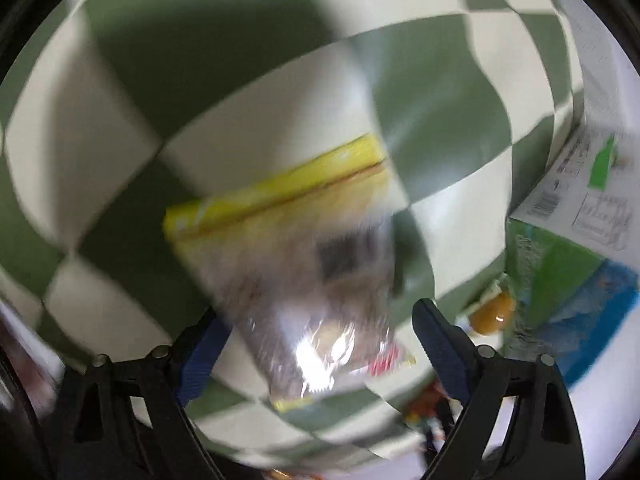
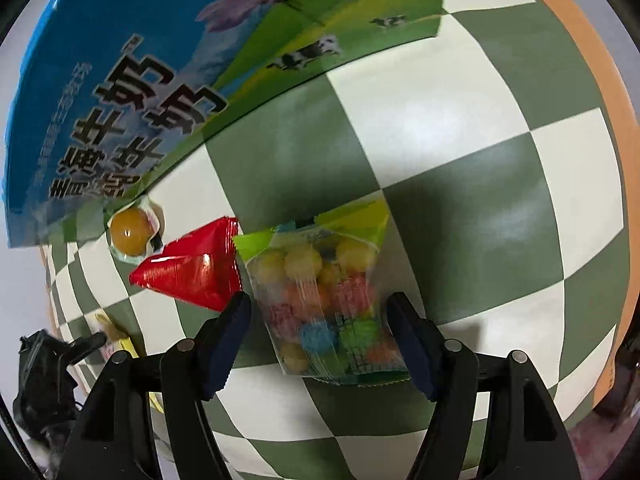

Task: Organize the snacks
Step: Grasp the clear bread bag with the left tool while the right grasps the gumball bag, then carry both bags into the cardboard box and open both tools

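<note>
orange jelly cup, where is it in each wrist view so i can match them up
Left wrist view: the orange jelly cup sits low on the right, at the foot of the milk carton.
Right wrist view: the cup is at mid-left, just under the carton's lower edge, with the red packet beside it.
Shared landmark: the blue and green milk carton on the green and white checkered cloth.
</note>
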